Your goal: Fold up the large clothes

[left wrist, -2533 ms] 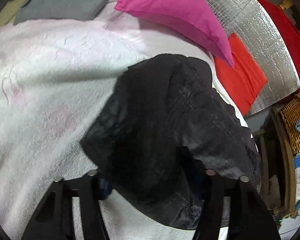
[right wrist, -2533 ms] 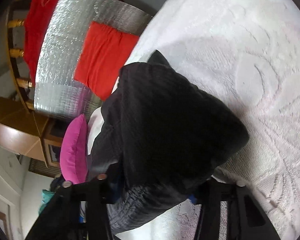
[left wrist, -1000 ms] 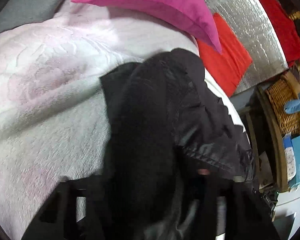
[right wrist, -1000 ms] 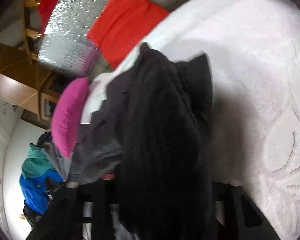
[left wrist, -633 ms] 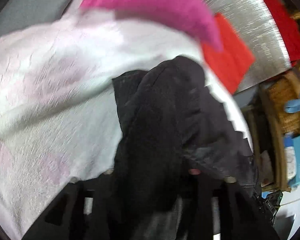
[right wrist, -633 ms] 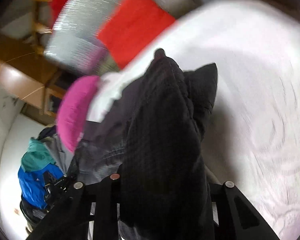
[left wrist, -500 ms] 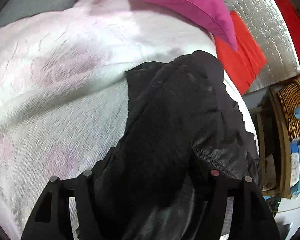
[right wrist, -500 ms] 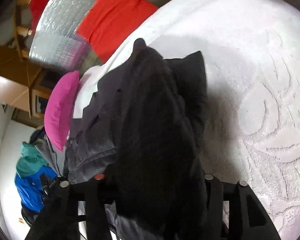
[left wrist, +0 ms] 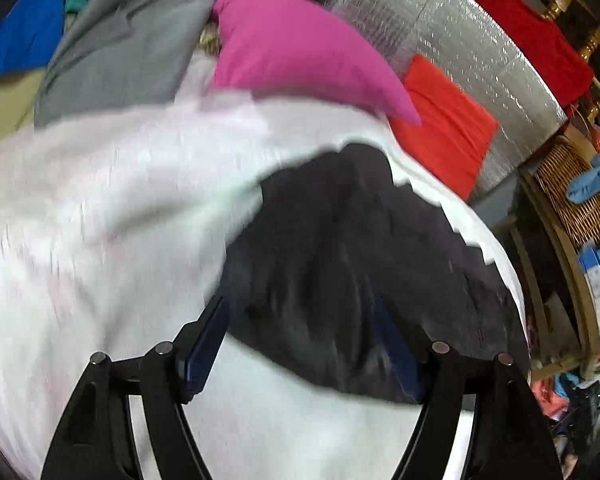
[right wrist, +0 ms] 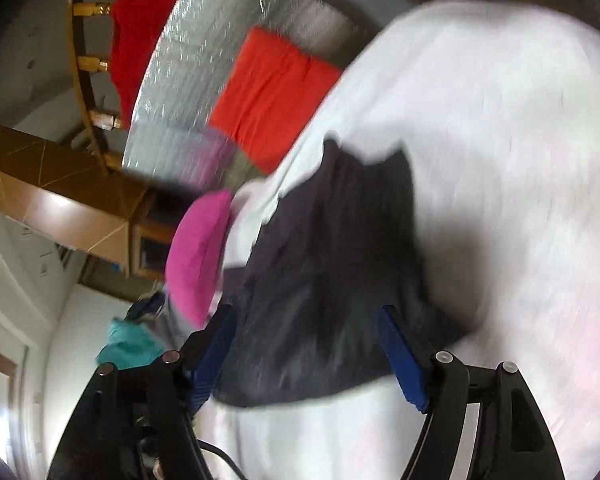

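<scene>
Right gripper (right wrist: pixel 306 344) above bed (right wrist: pixel 500 160), jaws wide, just been opening, blue pads clear of cloth. Black garment (right wrist: pixel 340 272) lies bunched on white bedspread, near end between pads, not gripped. Pink pillow (right wrist: pixel 198 252) left of garment. Red cloth (right wrist: pixel 272 96) on silver sheet (right wrist: pixel 180 92) beyond. Frame blurred; folds maybe loose.

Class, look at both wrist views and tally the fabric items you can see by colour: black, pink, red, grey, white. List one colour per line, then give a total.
Black: 1, the black garment on the bed
Pink: 1, the pink pillow
Red: 2, the red cushion and the red cloth draped behind
Grey: 1, the grey garment
White: 1, the white bedspread
Total: 6
</scene>
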`<state>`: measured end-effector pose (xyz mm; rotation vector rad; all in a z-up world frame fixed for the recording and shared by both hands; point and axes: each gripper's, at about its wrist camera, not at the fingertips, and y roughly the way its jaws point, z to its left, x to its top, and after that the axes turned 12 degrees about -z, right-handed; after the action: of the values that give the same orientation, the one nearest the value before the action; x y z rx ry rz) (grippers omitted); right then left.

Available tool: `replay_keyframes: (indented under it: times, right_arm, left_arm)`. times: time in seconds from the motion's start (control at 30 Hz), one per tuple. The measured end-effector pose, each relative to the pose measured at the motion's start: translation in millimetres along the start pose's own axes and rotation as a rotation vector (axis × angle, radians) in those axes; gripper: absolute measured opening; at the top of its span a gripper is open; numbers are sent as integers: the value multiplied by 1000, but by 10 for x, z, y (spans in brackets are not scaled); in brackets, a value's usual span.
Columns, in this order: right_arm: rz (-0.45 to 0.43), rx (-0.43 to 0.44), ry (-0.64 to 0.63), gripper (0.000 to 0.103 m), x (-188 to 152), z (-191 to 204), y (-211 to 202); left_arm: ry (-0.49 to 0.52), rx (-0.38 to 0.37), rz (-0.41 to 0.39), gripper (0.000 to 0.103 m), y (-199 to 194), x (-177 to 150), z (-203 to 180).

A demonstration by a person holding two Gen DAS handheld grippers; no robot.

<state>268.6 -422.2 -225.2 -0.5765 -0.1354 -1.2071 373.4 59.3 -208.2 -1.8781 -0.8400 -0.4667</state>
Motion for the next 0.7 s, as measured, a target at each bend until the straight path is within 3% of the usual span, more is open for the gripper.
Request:
replay_keyframes:
  times: [0.1, 0.17, 0.23, 0.33, 0.43, 0.57, 0.7]
  right_arm:
    - [66, -3, 28, 76, -330, 19, 65]
    - [102, -26, 53, 76, -483, 2, 206]
    - [118, -53, 95, 76, -568, -60, 350]
    - [112, -99, 150, 76, -598, -173, 511]
    - [89, -110, 203, 76, -555, -295, 652]
    - [65, -119, 275, 77, -473, -448, 828]
    - [11, -98, 271, 77, -362, -457, 912]
  left_arm:
    - [-85, -78, 98, 76, 0, -272, 87]
    - [-181, -98, 171, 77, 116, -376, 188]
    - [-262, -101, 194, 77, 242, -405, 261]
    - [-314, -48, 148, 77, 375, -343, 335]
    - [-350, -56, 111, 77, 506, -235, 370]
    - [-411, -62, 120, 78, 725, -203, 427]
    - [-461, -98, 100, 79, 809, -153, 470]
